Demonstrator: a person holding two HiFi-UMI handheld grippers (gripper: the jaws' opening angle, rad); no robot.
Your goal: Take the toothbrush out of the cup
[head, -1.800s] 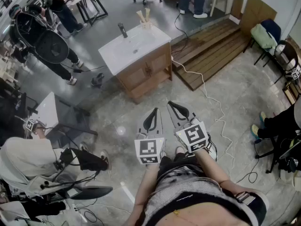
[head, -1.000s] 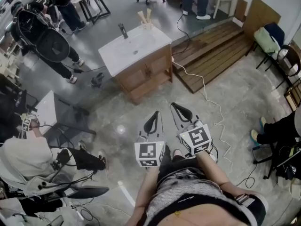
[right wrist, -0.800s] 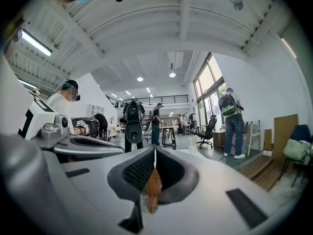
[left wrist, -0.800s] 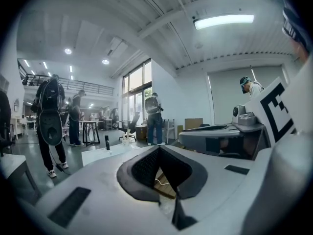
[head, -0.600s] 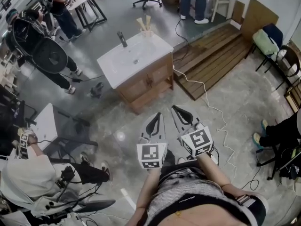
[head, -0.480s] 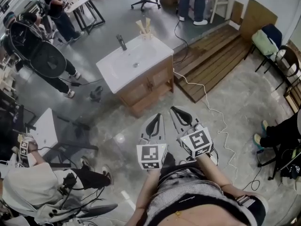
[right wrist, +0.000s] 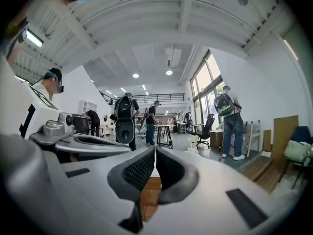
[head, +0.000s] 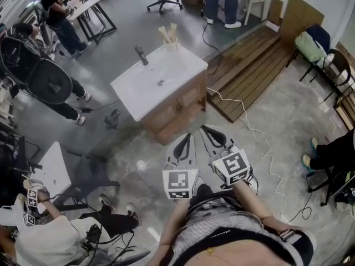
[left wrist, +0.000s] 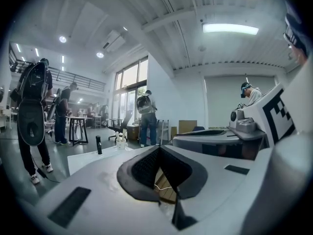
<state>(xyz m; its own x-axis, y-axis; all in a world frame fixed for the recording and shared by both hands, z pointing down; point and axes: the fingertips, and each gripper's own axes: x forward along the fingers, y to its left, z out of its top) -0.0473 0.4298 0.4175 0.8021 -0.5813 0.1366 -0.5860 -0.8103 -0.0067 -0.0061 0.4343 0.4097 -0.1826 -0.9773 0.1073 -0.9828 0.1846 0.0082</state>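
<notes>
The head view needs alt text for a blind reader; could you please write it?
From above, a person holds a white left gripper and right gripper, both shut and empty, pointing toward a white-topped wooden sink cabinet. A pale cup of tan-handled toothbrushes stands on its far corner.

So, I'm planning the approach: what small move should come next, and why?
Probably step closer to the sink: the cup with the toothbrush stands at its far corner, while the left gripper and right gripper are shut, empty, short of it.
</notes>
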